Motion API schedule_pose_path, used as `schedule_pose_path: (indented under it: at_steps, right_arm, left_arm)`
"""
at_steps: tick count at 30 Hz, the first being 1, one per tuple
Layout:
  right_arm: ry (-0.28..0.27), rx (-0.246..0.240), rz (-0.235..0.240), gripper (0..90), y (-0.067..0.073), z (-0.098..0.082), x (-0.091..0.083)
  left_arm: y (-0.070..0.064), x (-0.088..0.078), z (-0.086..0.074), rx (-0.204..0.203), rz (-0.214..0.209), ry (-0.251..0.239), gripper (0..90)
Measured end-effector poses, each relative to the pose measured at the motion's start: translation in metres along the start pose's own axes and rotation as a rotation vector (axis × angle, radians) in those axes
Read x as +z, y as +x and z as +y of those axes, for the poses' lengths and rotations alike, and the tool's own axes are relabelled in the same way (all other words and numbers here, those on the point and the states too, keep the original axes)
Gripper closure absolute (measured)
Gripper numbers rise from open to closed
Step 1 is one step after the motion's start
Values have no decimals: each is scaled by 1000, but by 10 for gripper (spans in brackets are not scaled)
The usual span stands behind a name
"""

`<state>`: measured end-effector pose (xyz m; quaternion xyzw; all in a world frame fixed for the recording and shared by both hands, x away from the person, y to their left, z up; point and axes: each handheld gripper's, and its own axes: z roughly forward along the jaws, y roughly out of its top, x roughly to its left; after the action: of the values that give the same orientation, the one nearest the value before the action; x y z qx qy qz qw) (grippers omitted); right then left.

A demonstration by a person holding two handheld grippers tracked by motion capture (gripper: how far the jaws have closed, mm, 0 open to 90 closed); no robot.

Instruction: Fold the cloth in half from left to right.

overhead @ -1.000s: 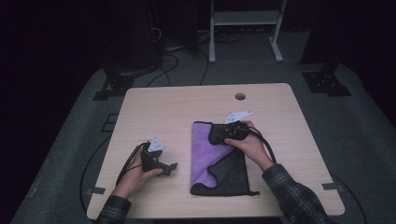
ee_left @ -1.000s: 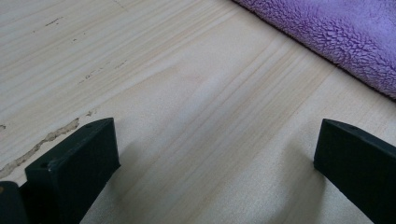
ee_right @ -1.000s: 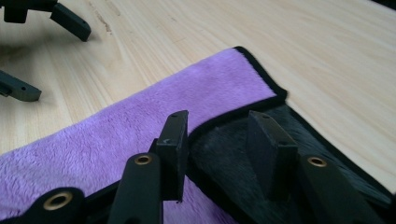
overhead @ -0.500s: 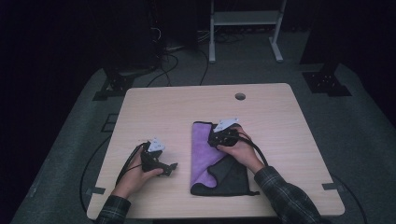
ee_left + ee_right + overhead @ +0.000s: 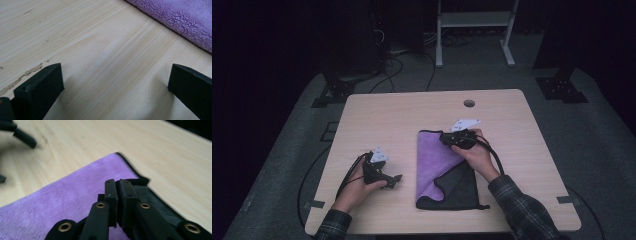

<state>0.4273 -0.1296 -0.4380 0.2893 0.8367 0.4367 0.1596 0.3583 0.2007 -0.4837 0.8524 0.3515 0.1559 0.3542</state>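
Near edge of the high view: two forearms in plaid sleeves come in from below, one hand on each set of tongs.

Left tongs sit low on the tabletop, left of the cloth and a little apart from its long edge. Jaws stand wide apart, nothing between them; the left gripper view looks along them at bare pale wood, with the cloth's fleecy purple face crossing the upper right corner just beyond the jaws. A cable trails from these tongs back toward the sleeve.

Cloth: purple on one face, dark grey-black on the other, lying flat right of the tabletop's middle, long side running away from the person. Near end shows mostly the dark face, with the purple layer curling over it; far end is purple with a thin dark border.

Right tongs are over the cloth's far part, close to its far right corner, hand resting behind them. Their jaws have just been closing and now stand pressed together; in the right gripper view the tongs meet at the dark edge of the cloth, which looks pinched there, though the tips hide the contact itself. That view is slightly blurred.

Farther off: a round hole in the tabletop near its far edge, then dark floor with cables and a white frame's legs.
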Motion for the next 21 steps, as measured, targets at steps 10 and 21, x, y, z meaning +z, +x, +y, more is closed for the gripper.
schedule_pose_path:
  at_steps: [10, 21]
  right_arm:
    - [-53, 84, -71, 852, -33, -1, -23]
    - [-1, 151, -159, 852, -62, -16, -14]
  left_arm:
    - [0, 0, 0, 3, 1, 0, 0]
    - [0, 0, 0, 0, 0, 1, 0]
